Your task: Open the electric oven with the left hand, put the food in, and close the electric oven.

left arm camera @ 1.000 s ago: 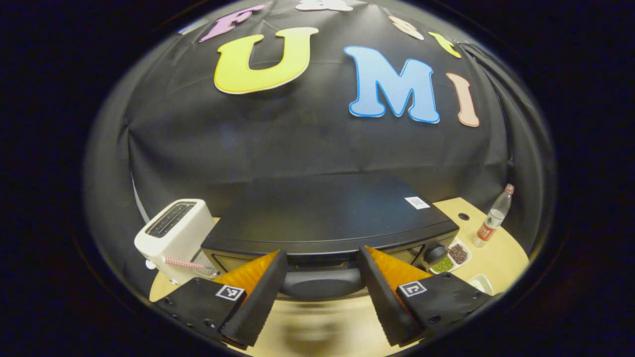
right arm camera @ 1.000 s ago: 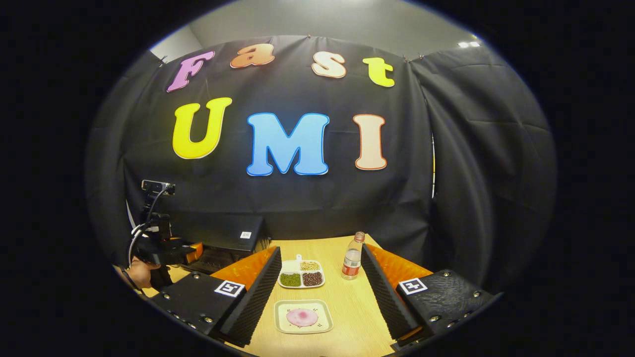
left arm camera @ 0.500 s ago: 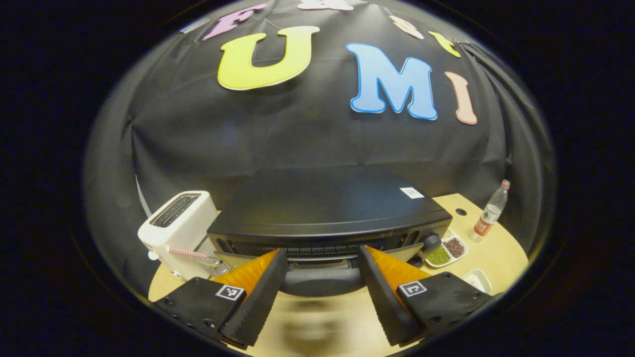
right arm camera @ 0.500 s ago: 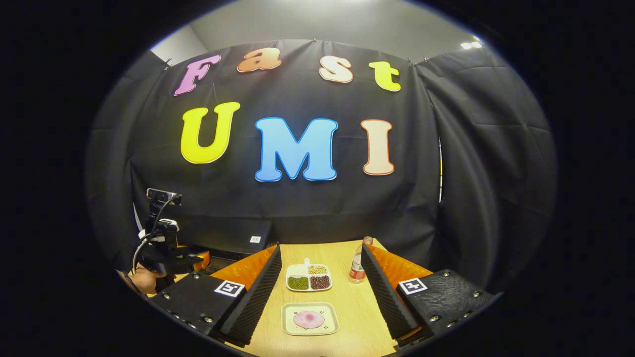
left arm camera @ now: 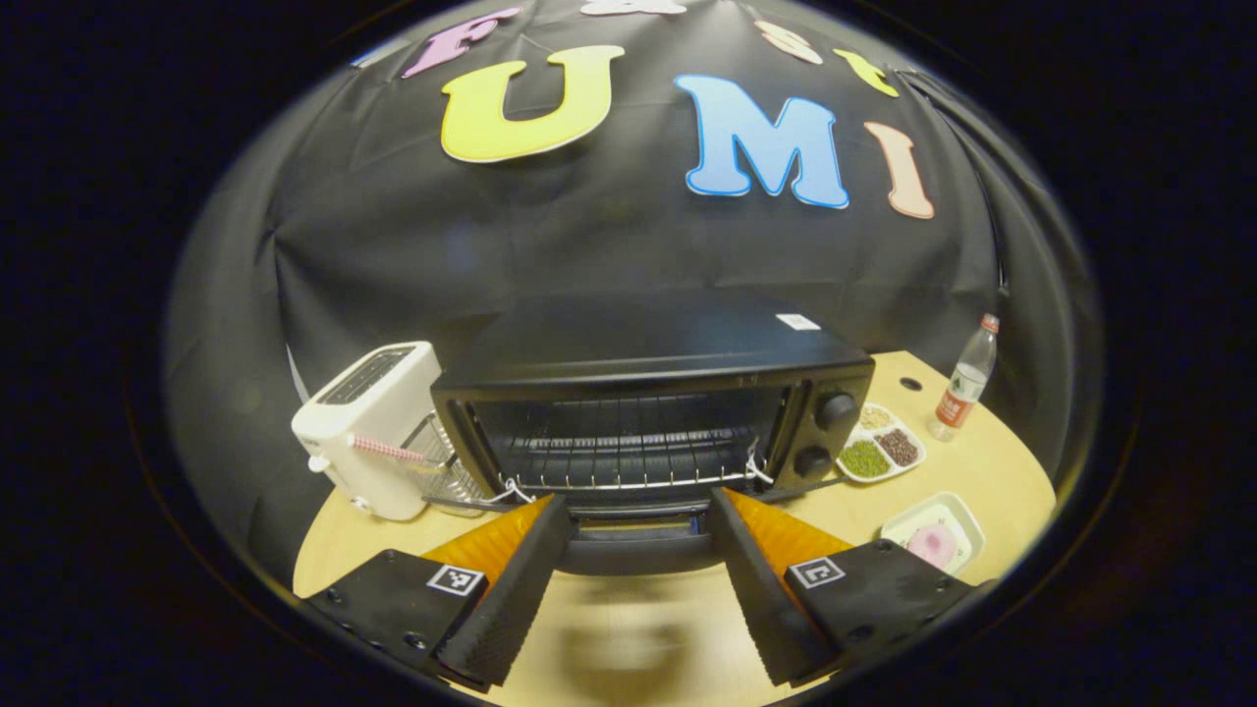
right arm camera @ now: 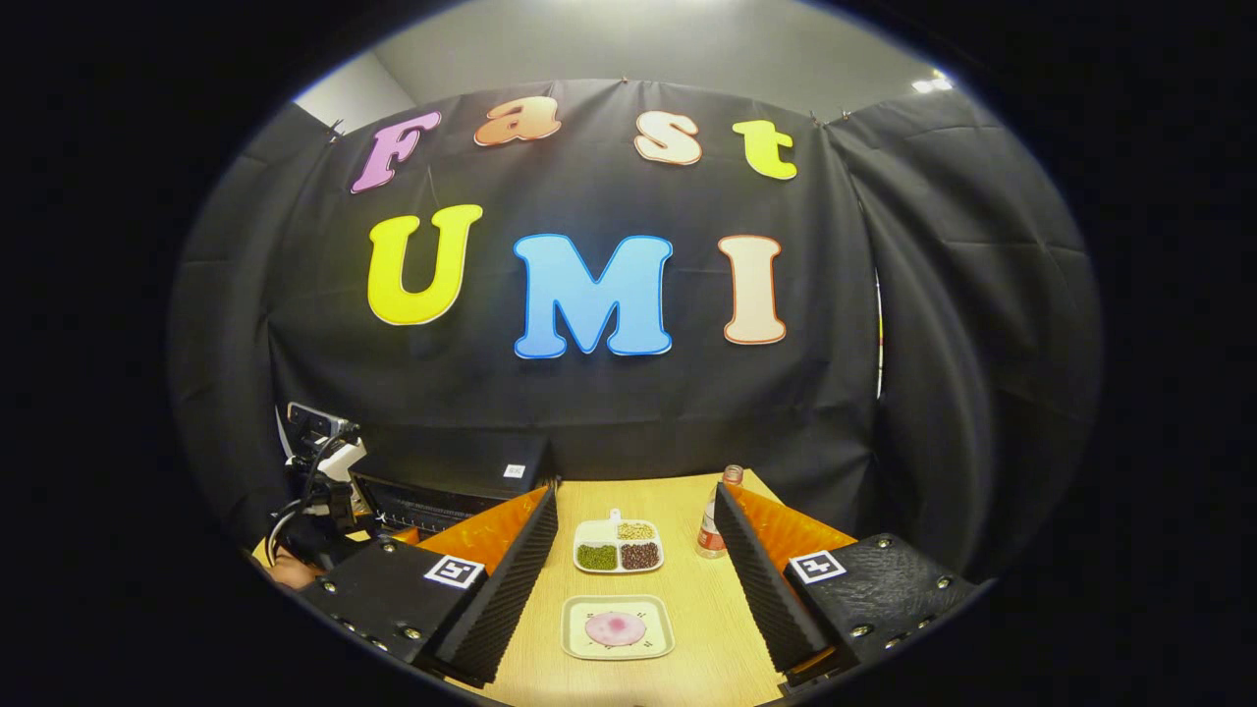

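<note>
Oven door down, food still on the table.
Your electric oven [left arm camera: 653, 393] stands open on the table [left arm camera: 982, 471]; your left gripper [left arm camera: 636, 550] straddles its door handle [left arm camera: 636, 555], contact unclear; your right gripper [right arm camera: 636, 579], released, hovers over the food plate [right arm camera: 617, 627].

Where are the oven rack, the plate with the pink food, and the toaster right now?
oven rack [left arm camera: 628, 462], left gripper view, on its front wire bars.
plate with the pink food [right arm camera: 581, 643], right gripper view, on its bare left rim.
toaster [left arm camera: 378, 432], left gripper view, on its white side wall.
</note>
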Motion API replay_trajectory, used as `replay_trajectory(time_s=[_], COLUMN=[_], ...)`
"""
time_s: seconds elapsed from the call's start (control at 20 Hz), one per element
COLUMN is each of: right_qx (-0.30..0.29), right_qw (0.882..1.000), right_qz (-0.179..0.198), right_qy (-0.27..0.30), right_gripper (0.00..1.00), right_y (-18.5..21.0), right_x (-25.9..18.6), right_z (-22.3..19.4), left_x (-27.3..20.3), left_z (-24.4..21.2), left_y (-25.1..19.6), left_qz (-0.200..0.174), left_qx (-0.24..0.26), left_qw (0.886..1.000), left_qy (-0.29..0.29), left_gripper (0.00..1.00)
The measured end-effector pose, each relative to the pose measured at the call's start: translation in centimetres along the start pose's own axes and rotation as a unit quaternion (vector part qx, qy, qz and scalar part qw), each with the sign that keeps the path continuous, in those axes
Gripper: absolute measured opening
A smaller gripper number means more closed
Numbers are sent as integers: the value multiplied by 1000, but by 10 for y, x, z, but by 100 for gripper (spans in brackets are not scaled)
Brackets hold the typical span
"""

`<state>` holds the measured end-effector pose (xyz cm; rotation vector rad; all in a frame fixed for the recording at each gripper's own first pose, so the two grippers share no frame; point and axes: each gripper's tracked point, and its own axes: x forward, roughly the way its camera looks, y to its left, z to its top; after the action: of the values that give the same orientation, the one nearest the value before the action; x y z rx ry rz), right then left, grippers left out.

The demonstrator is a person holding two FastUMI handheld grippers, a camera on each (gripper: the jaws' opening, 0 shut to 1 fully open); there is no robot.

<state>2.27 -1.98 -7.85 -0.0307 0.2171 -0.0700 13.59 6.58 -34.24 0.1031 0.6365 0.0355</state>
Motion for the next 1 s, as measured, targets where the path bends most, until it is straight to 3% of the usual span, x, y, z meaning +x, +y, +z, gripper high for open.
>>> replay_trajectory(time_s=[0.15, 0.2, 0.4, 0.5, 0.8, 1.0], right_qx=[-1, -3, 3, 5, -2, 0], right_qw=[1000, 1000, 1000, 999, 999, 997], right_qz=[1, 2, 9, 14, 20, 26], right_qy=[2, 4, 18, 31, 50, 67], right_gripper=[98, 98, 98, 97, 98, 97], right_y=[-1, -1, 3, 6, 10, 7], right_x=[-4, -5, -9, -9, -7, 0], right_z=[-3, -6, -14, -19, -29, -37], left_x=[-6, -7, -12, -15, -15, -22], left_z=[-17, -22, -42, -54, -89, -58], left_y=[0, 0, -1, -3, -5, -2], left_qz=[-4, -5, -5, -8, -15, -13], left_qx=[-7, -8, 0, -6, -7, -10], left_qw=[1000, 1000, 999, 999, 997, 999], left_qy=[14, 18, 34, 44, 78, 42], left_gripper=[93, 97, 94, 100, 100, 97])
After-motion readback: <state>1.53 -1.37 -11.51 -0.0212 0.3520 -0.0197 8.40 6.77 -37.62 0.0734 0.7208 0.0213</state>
